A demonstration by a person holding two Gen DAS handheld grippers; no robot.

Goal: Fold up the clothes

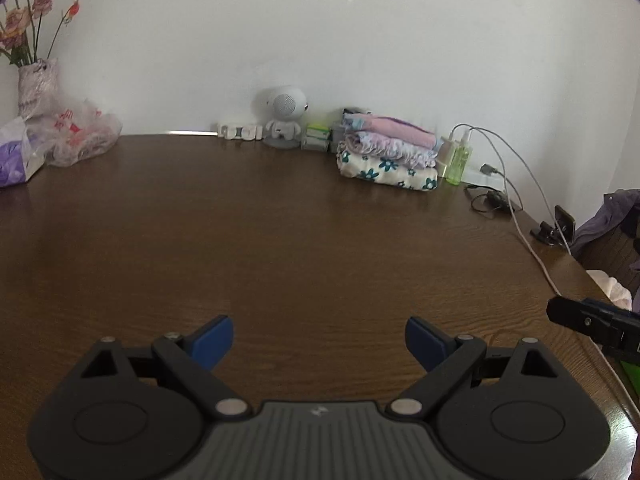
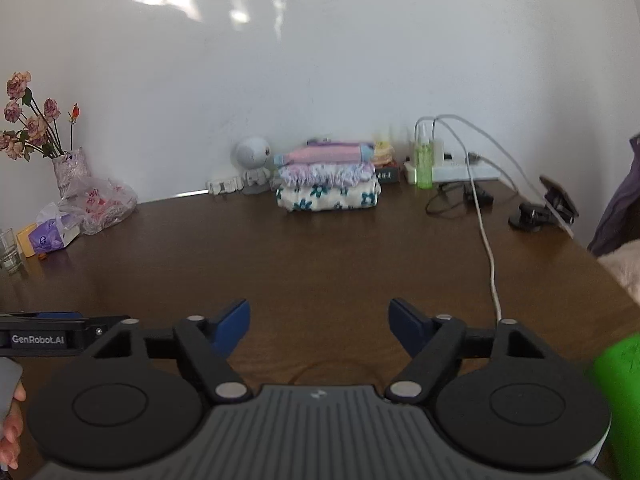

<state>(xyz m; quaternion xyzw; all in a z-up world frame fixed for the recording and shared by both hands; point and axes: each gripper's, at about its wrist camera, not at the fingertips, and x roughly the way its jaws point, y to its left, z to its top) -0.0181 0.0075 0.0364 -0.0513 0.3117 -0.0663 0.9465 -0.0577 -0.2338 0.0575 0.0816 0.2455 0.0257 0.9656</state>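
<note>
Left gripper [image 1: 319, 338], black with blue pads, spread wide over bare brown wood, nothing between the blue pads [image 1: 212, 340]. Right gripper [image 2: 319, 326] likewise gaping, pads clear of everything, only the dark wooden table [image 2: 320, 264] beneath. Seen from the left wrist view, a black tip of the right gripper at the far right edge; from the right wrist view, the left gripper's black side bar with white lettering at the left edge, a person's hand [image 2: 10, 432] partly showing below it.

Well beyond both pairs of jaws, at the table's back edge against the white wall: a neat stack of folded clothes [image 1: 388, 156], pink piece on top, lilac frilled one in the middle, cream cloth with teal flowers at the bottom. Just left of the stack, a small white round-headed robot figure [image 1: 282, 120] and little green-and-white boxes [image 1: 318, 136]. Just right of it, a clear green bottle [image 1: 460, 158] beside a white power strip [image 2: 460, 170], grey cables [image 1: 520, 216] trailing forward along the table's right side, a black phone stand [image 2: 548, 208] near them.

Far left corner: vase of faded pink roses [image 2: 36, 132], crumpled clear plastic bag with red print [image 1: 80, 136], purple tissue pack [image 2: 50, 234], small drinking glass [image 2: 10, 250]. Purple cloth [image 1: 608, 220] hanging off the right side, past the table edge.
</note>
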